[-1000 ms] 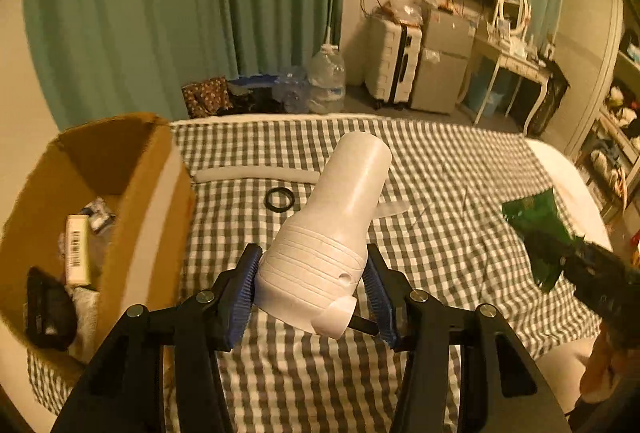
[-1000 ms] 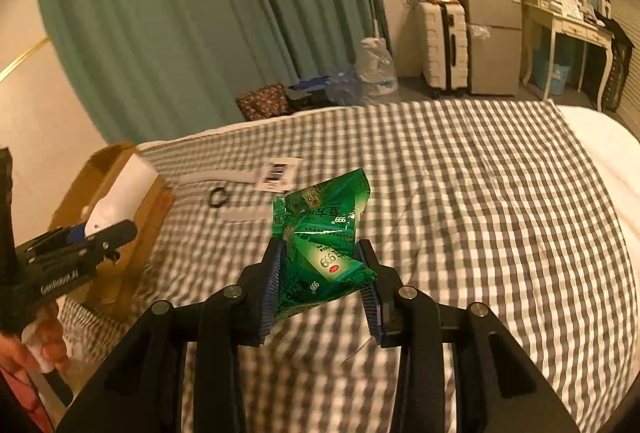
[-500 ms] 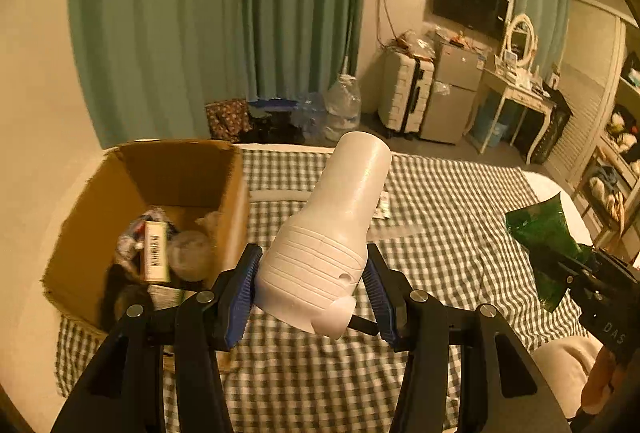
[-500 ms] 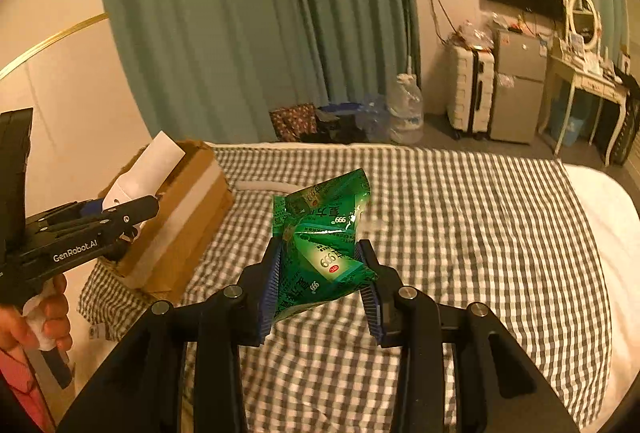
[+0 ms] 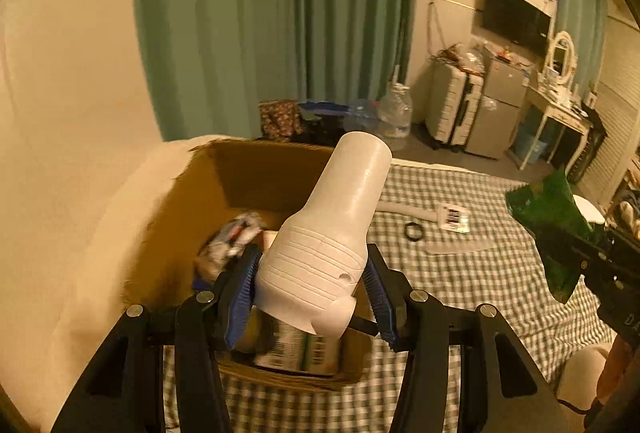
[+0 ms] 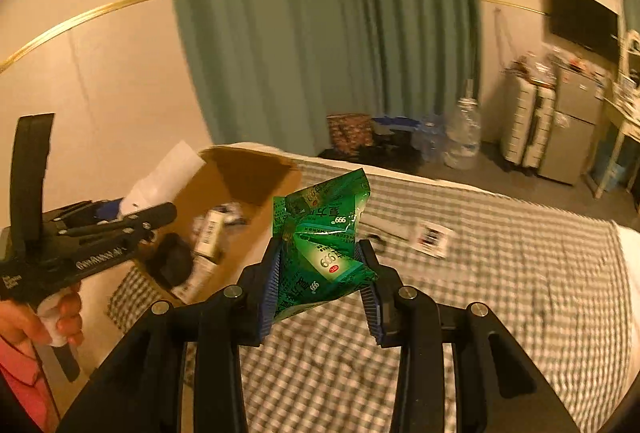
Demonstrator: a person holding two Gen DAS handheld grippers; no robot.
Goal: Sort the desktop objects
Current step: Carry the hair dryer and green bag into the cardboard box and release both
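Note:
My left gripper [image 5: 310, 297] is shut on a white plastic bottle-shaped object [image 5: 332, 233] and holds it above the open cardboard box [image 5: 256, 169], which holds several small packs. My right gripper [image 6: 320, 285] is shut on a crumpled green packet [image 6: 324, 237], held in the air over the checked cloth [image 6: 500, 293], right of the box [image 6: 240, 177]. The left gripper with the white object [image 6: 160, 177] shows at the left of the right wrist view. The green packet [image 5: 552, 217] shows at the right of the left wrist view.
On the checked cloth [image 5: 460, 273] lie a black ring [image 5: 414, 232], a barcode label [image 5: 454, 217] and a long white strip [image 5: 404, 209]. Beyond the bed are green curtains, a water jug [image 5: 394, 113], suitcases and a desk.
Both grippers have swung left towards the box while keeping their loads. The white object now hangs over the box opening, and the box fills more of both views.

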